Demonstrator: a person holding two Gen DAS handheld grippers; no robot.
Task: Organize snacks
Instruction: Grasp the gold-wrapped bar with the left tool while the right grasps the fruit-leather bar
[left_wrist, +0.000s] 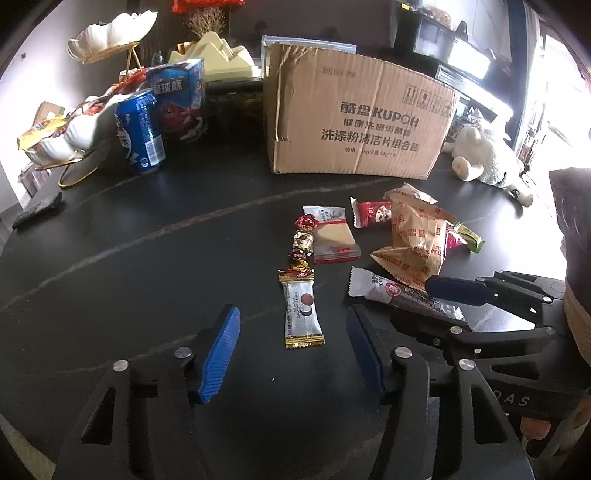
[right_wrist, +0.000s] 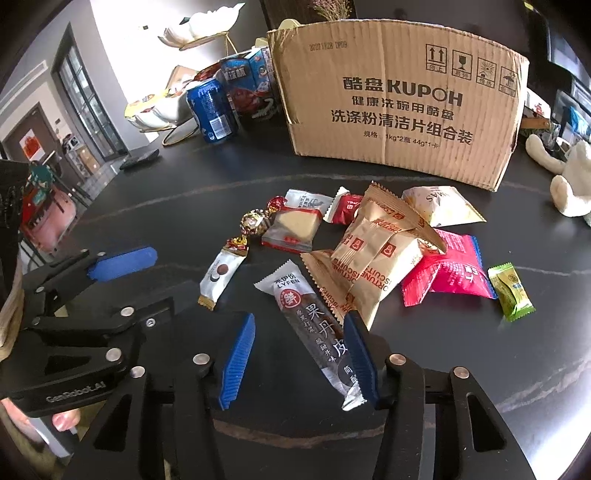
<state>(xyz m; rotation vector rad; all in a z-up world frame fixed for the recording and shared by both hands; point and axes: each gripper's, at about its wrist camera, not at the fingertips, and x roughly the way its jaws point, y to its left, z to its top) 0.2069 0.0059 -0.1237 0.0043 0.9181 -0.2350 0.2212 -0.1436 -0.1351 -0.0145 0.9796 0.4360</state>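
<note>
Loose snacks lie on a black table (left_wrist: 129, 266). My left gripper (left_wrist: 291, 352) is open, its blue pads on either side of a small silver candy bar (left_wrist: 301, 314) without touching it. Beyond it lie foil-wrapped chocolates (left_wrist: 303, 243) and a cake-slice packet (left_wrist: 334, 236). My right gripper (right_wrist: 299, 356) is open around a long dark fruit-leather bar (right_wrist: 317, 328); the bar's near end lies against the right pad, while the left pad stands apart. Gold biscuit packets (right_wrist: 376, 254), a pink packet (right_wrist: 450, 273) and a green candy (right_wrist: 511, 291) lie just past it.
A big cardboard box (left_wrist: 362, 118) stands at the back of the table. To its left are a blue can (left_wrist: 140, 133), a blue snack box (left_wrist: 181, 99) and a white shell-shaped tiered tray (left_wrist: 85, 136). A white plush toy (left_wrist: 480, 155) lies at the right.
</note>
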